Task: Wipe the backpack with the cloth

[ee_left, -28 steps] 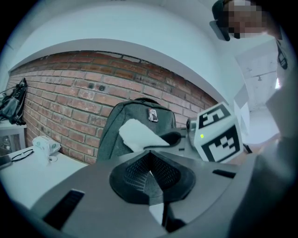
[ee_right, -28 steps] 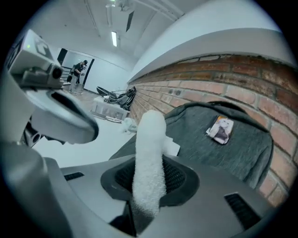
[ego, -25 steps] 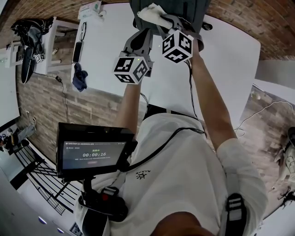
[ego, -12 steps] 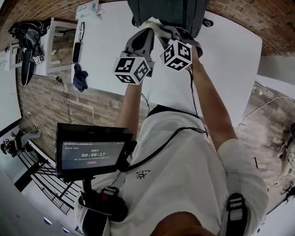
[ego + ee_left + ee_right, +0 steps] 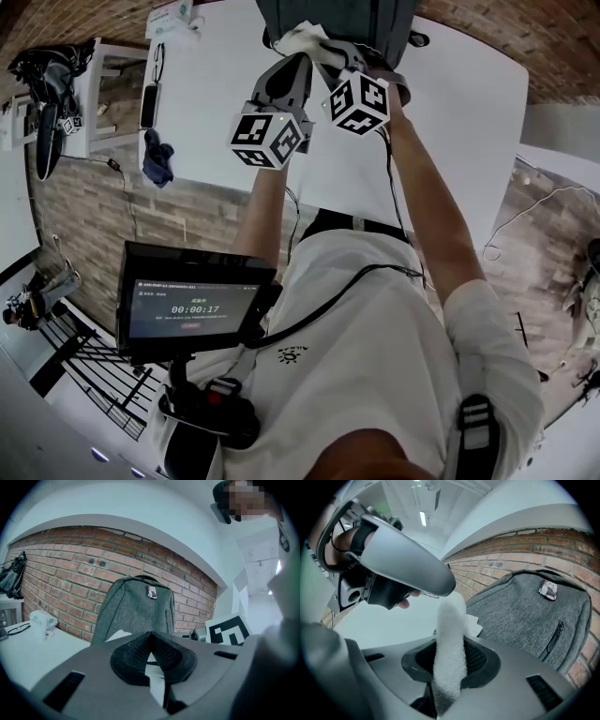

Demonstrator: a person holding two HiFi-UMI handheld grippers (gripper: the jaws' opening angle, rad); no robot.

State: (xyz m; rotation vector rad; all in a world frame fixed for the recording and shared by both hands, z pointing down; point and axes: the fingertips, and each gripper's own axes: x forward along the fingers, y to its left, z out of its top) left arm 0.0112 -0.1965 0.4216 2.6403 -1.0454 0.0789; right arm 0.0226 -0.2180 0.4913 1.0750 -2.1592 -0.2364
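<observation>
Right gripper view: right gripper (image 5: 450, 654) clamps the fluffy white cloth (image 5: 450, 630), grey fabric backpack (image 5: 525, 606) just ahead; left gripper (image 5: 151, 643) sits closed alongside. Pushing hard could topple that upright, unbraced backpack.

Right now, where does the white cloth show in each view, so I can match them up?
Head view: top centre, cloth bunched at the near edge of the grey backpack.
Left gripper view: only a white corner of it, left of centre, before the backpack.
Right gripper view: centre, standing up, clamped in the right hand-held gripper.
Shared landmark: the grey backpack.
</observation>
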